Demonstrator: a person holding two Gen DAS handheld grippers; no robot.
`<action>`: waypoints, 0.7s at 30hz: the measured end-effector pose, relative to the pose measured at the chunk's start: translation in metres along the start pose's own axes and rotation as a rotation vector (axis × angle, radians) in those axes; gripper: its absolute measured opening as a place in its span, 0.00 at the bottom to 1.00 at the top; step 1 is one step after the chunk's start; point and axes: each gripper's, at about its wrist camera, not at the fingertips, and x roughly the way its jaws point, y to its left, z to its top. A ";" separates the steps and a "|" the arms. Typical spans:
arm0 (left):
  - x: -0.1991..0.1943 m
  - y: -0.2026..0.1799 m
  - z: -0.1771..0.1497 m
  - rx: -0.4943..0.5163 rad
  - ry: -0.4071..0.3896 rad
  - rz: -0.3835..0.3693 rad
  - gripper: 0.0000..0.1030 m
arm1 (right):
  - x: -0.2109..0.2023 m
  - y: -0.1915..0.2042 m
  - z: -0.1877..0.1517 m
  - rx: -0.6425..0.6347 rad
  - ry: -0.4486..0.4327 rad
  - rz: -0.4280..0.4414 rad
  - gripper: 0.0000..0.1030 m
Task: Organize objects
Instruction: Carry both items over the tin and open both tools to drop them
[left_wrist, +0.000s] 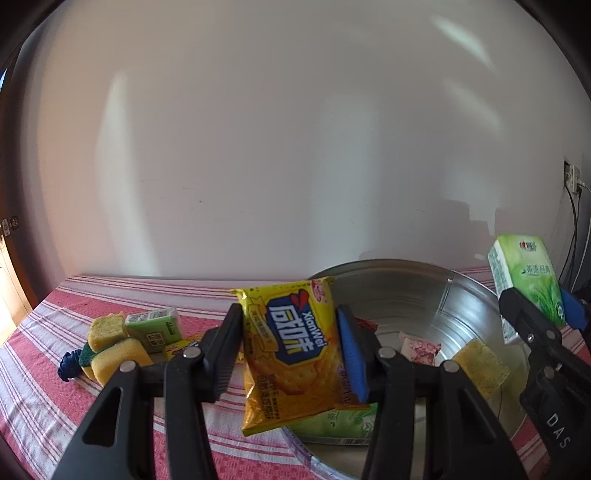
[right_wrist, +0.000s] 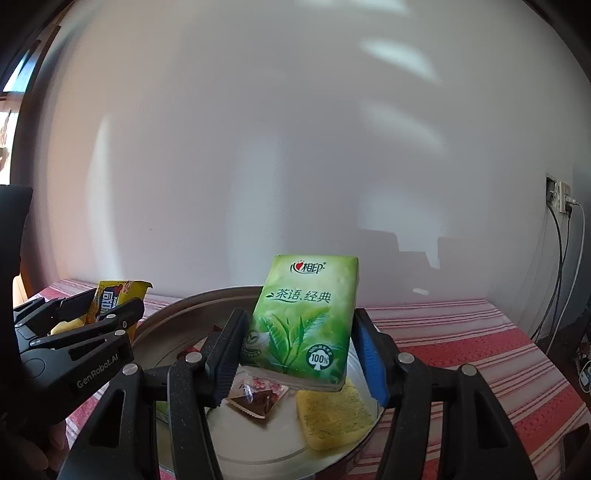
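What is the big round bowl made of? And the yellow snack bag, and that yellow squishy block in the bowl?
The bowl looks like metal: silvery, shiny, with reflections on its wall. The snack bag, pinched in the left gripper, seems thin glossy plastic film: it crinkles and has crimped ends. The yellow block looks like sponge: matte and speckled with small pores.

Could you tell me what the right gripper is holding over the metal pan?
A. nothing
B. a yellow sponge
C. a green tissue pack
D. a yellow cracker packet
C: in the right wrist view, the right gripper has its jaws clamped on the green tissue pack above the metal pan.
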 end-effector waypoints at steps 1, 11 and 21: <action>0.001 -0.003 0.001 0.003 0.001 -0.005 0.49 | 0.001 -0.001 -0.002 0.002 0.001 -0.005 0.58; 0.017 -0.030 0.006 0.022 0.039 -0.048 0.49 | 0.026 0.000 -0.001 0.013 0.061 -0.060 0.58; 0.031 -0.044 -0.007 0.067 0.117 -0.072 0.49 | 0.058 0.022 -0.011 0.002 0.170 -0.057 0.58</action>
